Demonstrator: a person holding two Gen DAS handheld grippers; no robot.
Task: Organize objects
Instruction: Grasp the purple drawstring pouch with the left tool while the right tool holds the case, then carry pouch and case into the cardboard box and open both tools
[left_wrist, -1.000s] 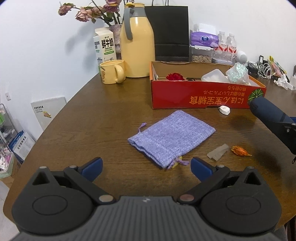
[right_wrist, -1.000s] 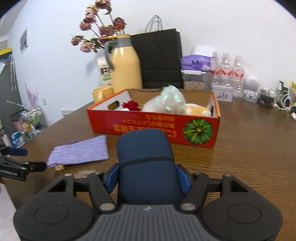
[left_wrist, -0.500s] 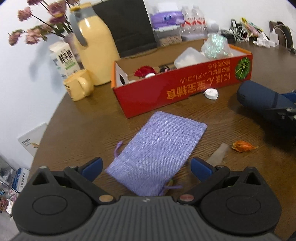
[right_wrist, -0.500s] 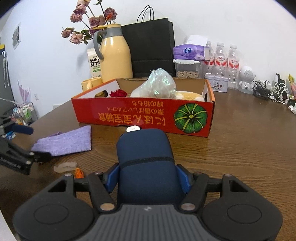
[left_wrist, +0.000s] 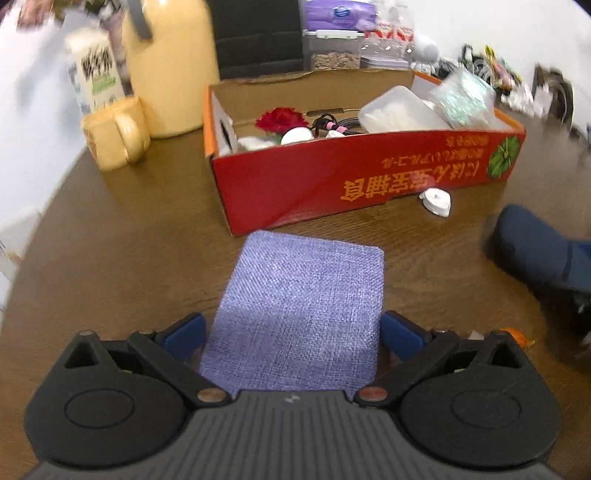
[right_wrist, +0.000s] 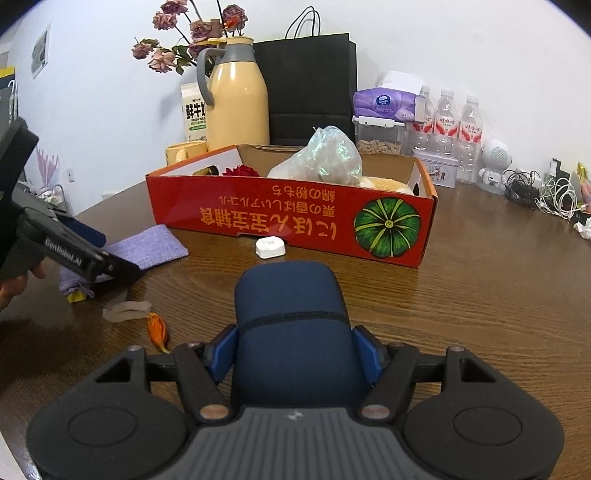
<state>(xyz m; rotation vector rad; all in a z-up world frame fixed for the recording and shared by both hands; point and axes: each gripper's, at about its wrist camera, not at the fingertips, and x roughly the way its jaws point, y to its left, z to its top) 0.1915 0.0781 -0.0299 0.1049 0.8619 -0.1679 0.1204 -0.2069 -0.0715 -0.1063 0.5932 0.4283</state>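
Observation:
A purple woven pouch (left_wrist: 303, 306) lies flat on the brown table, its near end between the open jaws of my left gripper (left_wrist: 291, 334); it also shows in the right wrist view (right_wrist: 147, 249). My right gripper (right_wrist: 293, 349) is shut on a dark blue case (right_wrist: 291, 314), held low over the table in front of the red cardboard box (right_wrist: 295, 225). The case shows at the right in the left wrist view (left_wrist: 539, 254). The box (left_wrist: 332, 184) holds a red flower, cables, a white container and a shiny bag.
A small white device (right_wrist: 270, 247) lies in front of the box. An orange dried flower (right_wrist: 157, 330) and a beige strip (right_wrist: 127, 310) lie near the pouch. A yellow jug (right_wrist: 238, 99), mug (left_wrist: 114, 134), milk carton, black bag and bottles stand behind the box.
My left gripper has moved forward and down over the pouch, so the pouch now lies between its open jaws. My right gripper has kept hold of the blue case, a little nearer the box.

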